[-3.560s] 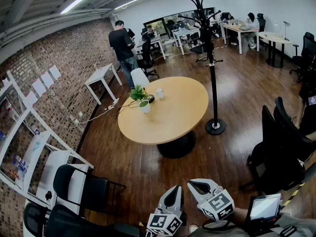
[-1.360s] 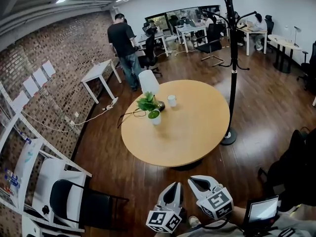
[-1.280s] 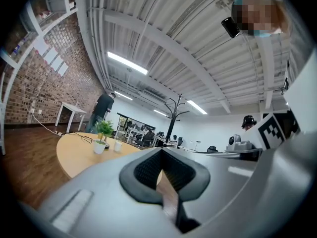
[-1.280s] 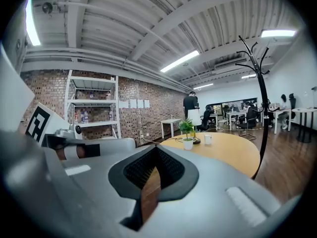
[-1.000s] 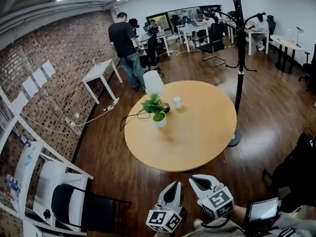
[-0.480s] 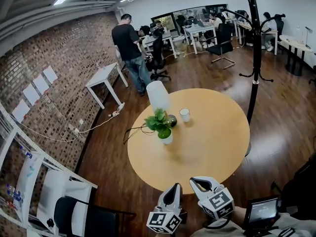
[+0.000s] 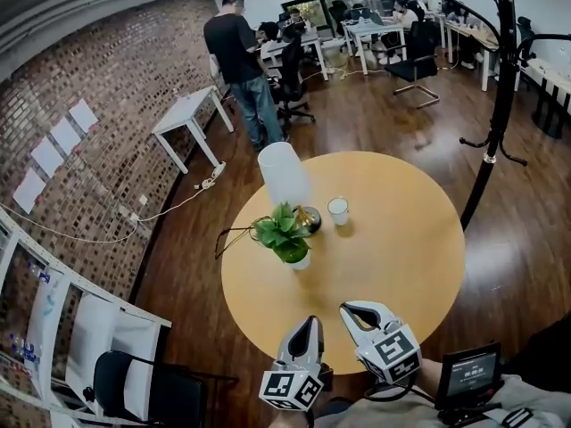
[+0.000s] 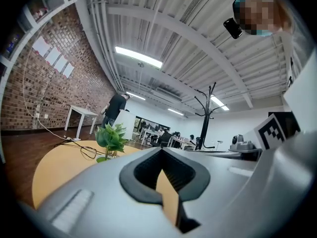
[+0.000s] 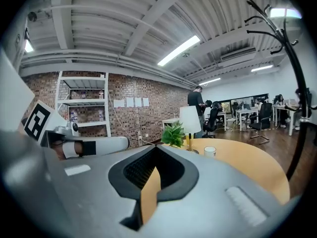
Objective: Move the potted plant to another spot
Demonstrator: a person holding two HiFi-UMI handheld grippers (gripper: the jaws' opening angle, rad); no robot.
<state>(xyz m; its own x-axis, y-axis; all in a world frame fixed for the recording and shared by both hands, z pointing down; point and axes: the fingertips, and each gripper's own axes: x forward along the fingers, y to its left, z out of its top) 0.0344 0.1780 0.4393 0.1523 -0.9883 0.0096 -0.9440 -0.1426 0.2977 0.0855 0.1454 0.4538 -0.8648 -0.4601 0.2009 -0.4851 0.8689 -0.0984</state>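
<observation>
Head view: the left tool (image 7: pixel 309 323) and the right tool (image 7: pixel 356 309) are held side by side at the near edge of the round wooden table (image 7: pixel 406 266), both pointing across it. Each gripper view shows its own jaws clenched together, with nothing between them.

The plant (image 7: pixel 284 235), green leaves in a small white pot, stands upright on the left part of the table, well apart from both tools. Just behind it is a lamp (image 7: pixel 284 175) with a white shade. A white cup (image 7: pixel 338 209) sits to the right of the lamp's base. A dark cable (image 7: pixel 234 234) loops off the table's left edge beside the plant.

A black coat stand (image 7: pixel 500 87) rises to the right of the table. Beyond the table a person (image 7: pixel 239 52) in a dark top stands near a white desk (image 7: pixel 186 114), which is set against the brick wall (image 7: pixel 107 87). A black chair (image 7: pixel 147 389) stands at the lower left.
</observation>
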